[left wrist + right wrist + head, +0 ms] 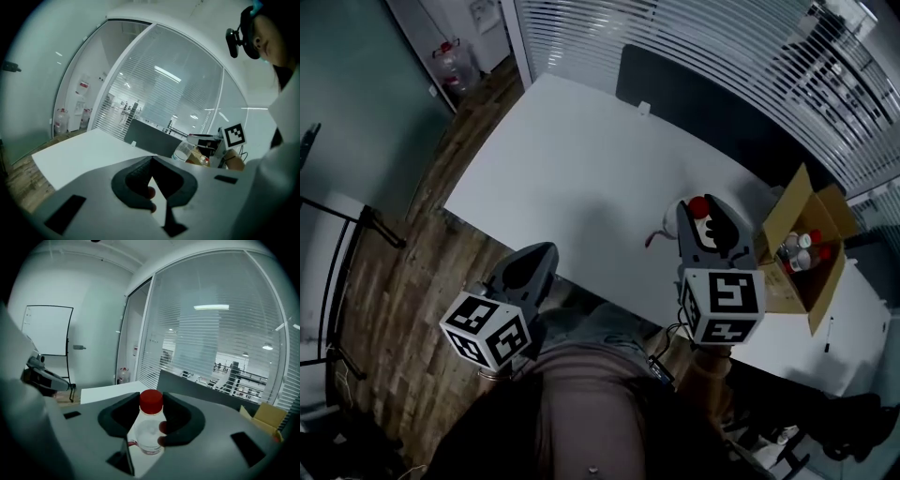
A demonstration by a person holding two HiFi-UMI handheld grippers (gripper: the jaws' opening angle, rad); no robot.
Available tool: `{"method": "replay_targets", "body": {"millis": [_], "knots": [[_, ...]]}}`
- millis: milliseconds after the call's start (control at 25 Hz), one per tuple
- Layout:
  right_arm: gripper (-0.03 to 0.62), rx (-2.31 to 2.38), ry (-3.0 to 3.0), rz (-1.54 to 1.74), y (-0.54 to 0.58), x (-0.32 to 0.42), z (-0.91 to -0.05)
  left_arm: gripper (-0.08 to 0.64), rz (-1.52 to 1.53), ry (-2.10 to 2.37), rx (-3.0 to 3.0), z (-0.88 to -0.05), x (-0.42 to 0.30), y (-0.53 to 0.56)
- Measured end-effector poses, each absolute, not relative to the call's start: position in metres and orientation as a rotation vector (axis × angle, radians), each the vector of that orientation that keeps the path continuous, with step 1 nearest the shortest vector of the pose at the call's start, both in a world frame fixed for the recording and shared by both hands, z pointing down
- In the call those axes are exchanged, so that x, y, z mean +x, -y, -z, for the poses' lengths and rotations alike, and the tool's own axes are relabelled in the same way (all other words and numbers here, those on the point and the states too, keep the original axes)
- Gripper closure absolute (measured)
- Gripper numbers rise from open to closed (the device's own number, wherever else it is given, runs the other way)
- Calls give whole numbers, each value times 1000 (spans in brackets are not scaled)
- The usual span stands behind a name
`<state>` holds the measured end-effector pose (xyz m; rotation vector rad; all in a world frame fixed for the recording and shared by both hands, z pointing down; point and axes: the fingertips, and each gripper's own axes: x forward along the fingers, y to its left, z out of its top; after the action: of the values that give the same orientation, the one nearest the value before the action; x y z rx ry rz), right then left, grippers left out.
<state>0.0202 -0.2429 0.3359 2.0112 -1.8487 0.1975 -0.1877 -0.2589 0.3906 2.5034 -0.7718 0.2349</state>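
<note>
A clear plastic bottle [673,225] with a red cap [698,204] is over the near right part of the white table [581,159]. My right gripper [701,210] is shut on the bottle, and its dark pads [180,420] press either side of the neck just under the cap [151,401]. I cannot tell whether the bottle's base rests on the table. My left gripper [542,249] hangs off the table's front edge over the floor. It is shut, tips touching, with nothing between them [151,161]. From the left gripper view, the bottle [183,151] shows far right.
An open cardboard box [787,211] with several red-capped bottles [803,248] stands on the table's right end. A dark panel [694,94] lines the far edge. Water jugs [455,66] stand on the wooden floor [403,309], with a black stand [356,234] at left.
</note>
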Motion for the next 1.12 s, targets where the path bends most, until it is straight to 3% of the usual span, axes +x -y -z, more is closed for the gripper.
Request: {"method": "replay_targets", "body": {"millis": [1120], "knots": [[422, 1699, 2131, -214, 363, -84, -389, 554, -185, 1129, 2352, -402, -289, 304]]}}
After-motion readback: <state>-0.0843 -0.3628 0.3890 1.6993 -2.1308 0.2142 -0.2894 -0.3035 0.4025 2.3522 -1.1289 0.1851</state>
